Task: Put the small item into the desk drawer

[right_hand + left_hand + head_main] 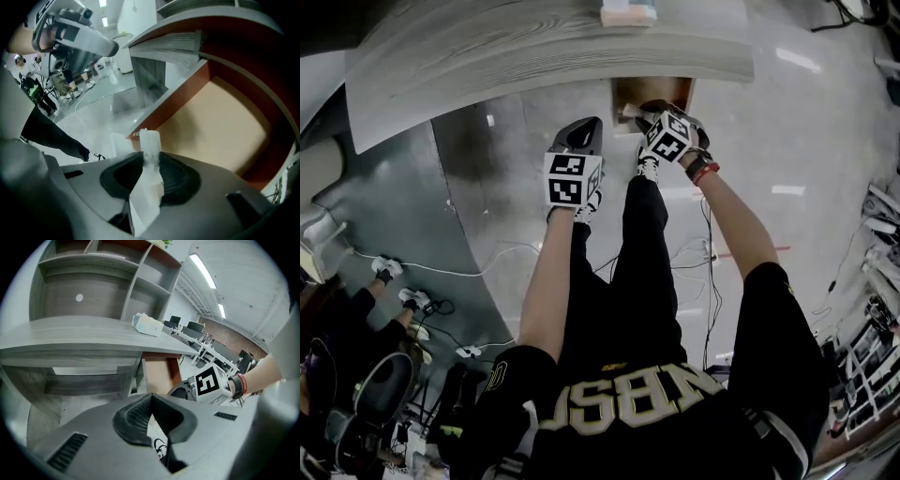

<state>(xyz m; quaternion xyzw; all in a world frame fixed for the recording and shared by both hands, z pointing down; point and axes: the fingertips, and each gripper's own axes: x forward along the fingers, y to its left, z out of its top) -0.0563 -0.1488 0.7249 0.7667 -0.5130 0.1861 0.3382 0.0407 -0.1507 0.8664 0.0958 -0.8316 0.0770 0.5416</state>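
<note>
The right gripper [151, 159] pinches the small white item [150, 140] between closed jaws – just over the rim of the open drawer [220, 126]. The left gripper [151, 397] hangs left of the drawer; its jaws meet on nothing

Glossy grey floor [811, 141], perhaps concrete

Pale packet [149, 325] near grey shelf unit [84, 261]; white cable [450, 273] across glossy floor [825, 122]
</note>
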